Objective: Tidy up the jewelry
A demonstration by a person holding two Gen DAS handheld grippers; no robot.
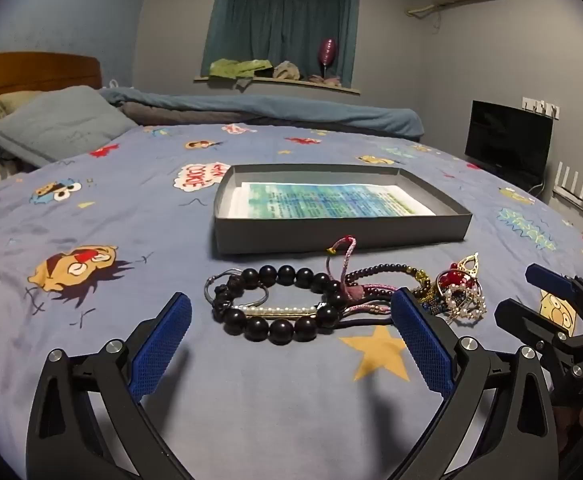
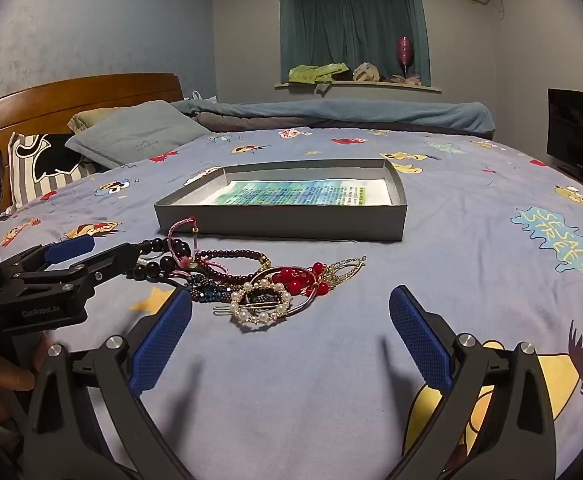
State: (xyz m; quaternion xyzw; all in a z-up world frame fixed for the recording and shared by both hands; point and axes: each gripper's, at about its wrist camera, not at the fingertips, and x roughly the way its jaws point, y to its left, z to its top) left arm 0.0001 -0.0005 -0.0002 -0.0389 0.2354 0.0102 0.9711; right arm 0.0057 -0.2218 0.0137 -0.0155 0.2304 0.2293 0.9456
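**Spotter:** Start at the left and work across. What's your left gripper doing?

**Me:** My left gripper (image 1: pixel 291 344) is spread wide with nothing between its blue pads. It hovers over the bedsheet (image 1: pixel 91 240), tipped downward. The black bead bracelet (image 1: pixel 279 304) lies straight ahead at twelve o'clock, just beyond the fingertips. Its loop runs long from nine to three, so the ring sits broadside across my jaw line.

**Spotter:** And moving right from there?

**Me:** From the left wrist view the pink cord (image 1: pixel 341 260) and the purple bead strand (image 1: pixel 375 270) trail off toward one o'clock, tangled into the bracelet. Past them, at two o'clock, sits the pearl and red bead cluster (image 1: pixel 461 294).

**Spotter:** Right gripper?

**Me:** My right gripper (image 2: pixel 291 332) is also released, jaws fully apart and empty. The pearl hair clip (image 2: pixel 260 302) lies at twelve o'clock, a touch toward eleven, near the tips. The red beads (image 2: pixel 299 278) sit just behind it.

**Spotter:** Where does it all go?

**Me:** I judge the grey box (image 2: pixel 283 220), beyond the pile at twelve o'clock, open and lined with printed paper. No jewelry is in it yet.

**Spotter:** Which hand goes first?

**Me:** I'd say left is nearer the black beads, right nearer the pearl clip. The tangle between them is my worry
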